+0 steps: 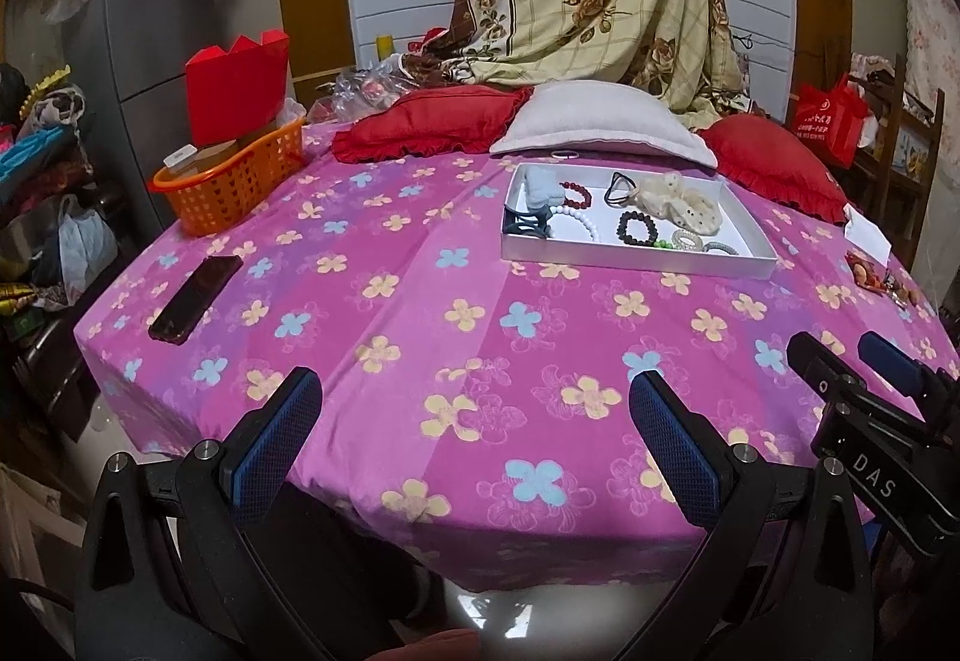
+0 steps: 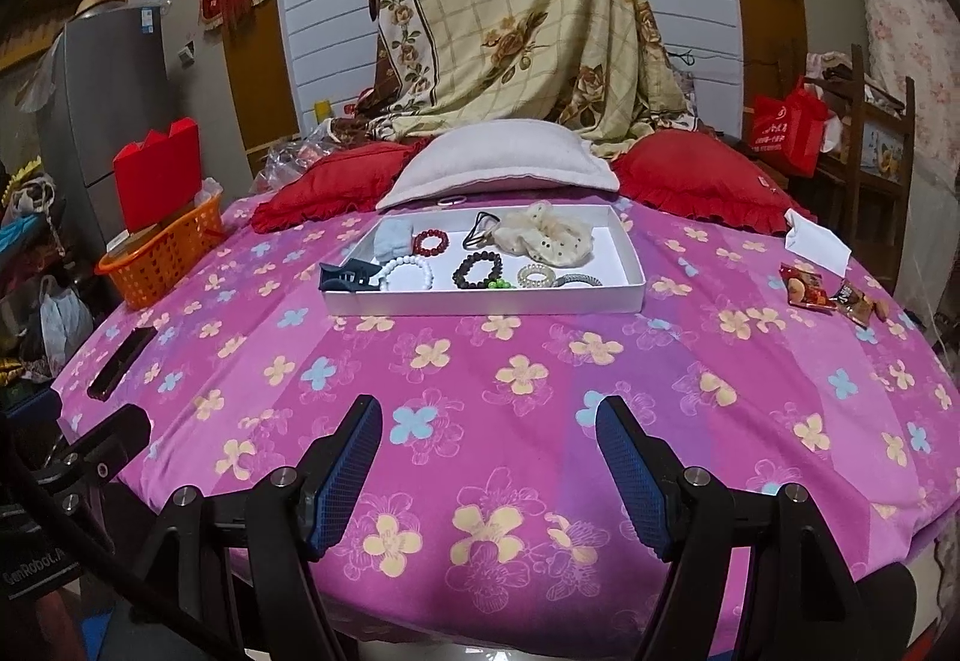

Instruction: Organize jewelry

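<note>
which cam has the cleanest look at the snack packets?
Right wrist. The snack packets lie fully in frame on the cloth, right of the white tray. Left wrist shows them only small, squeezed at the right edge.

Matt floral cloth [image 2: 510, 421] covers the table; glossy beaded bracelets [image 2: 478, 269] lie in a smooth white cardboard tray [image 2: 480, 301].

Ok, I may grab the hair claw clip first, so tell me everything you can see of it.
The hair claw clip is dark, blue-black, and looks like hard plastic, with curved teeth. It sits at the white tray's near left corner, propped over the rim rather than lying flat inside, so part of it hangs outside. A white bead bracelet lies right beside it, perhaps touching. Whether the clip is sprung open or shut is unclear. Neither gripper is near it.
</note>
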Available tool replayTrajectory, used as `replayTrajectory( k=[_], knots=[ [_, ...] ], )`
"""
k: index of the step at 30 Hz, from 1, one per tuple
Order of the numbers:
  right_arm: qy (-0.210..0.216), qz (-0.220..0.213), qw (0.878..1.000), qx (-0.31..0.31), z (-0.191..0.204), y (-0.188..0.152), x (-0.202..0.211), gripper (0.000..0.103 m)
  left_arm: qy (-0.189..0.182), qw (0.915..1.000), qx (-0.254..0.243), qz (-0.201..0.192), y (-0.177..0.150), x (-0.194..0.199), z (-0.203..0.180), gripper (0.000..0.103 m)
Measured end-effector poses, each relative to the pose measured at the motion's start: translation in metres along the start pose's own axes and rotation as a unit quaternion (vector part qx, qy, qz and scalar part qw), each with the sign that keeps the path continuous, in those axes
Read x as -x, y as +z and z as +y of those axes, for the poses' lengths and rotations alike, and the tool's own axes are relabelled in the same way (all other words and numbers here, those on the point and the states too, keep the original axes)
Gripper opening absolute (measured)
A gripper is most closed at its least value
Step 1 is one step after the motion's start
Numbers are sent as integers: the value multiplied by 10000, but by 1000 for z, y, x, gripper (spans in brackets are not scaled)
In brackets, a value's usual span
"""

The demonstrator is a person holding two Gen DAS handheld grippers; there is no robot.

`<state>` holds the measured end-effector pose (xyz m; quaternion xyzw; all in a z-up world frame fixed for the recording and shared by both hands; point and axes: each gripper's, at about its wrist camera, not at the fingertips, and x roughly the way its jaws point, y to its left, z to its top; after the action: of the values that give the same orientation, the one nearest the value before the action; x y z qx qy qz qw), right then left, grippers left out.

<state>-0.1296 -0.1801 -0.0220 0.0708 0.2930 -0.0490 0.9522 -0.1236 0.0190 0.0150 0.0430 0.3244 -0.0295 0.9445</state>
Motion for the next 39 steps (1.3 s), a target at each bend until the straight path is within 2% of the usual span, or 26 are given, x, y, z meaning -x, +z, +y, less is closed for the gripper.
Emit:
replayTrajectory(
  k=[13,25,39],
  knots=[
    [-130,-206,9997,-79,-6,4,7,72,-49,9999,9,126,-5,1,-1,103],
    [-168,-269,9995,-86,-9,4,6,72,-114,9999,-8,93,-5,0,-2,103],
    [-254,-317,9992,7,-8,1,4,72,-215,9994,9,259,-6,-9,-2,103]
  ],
)
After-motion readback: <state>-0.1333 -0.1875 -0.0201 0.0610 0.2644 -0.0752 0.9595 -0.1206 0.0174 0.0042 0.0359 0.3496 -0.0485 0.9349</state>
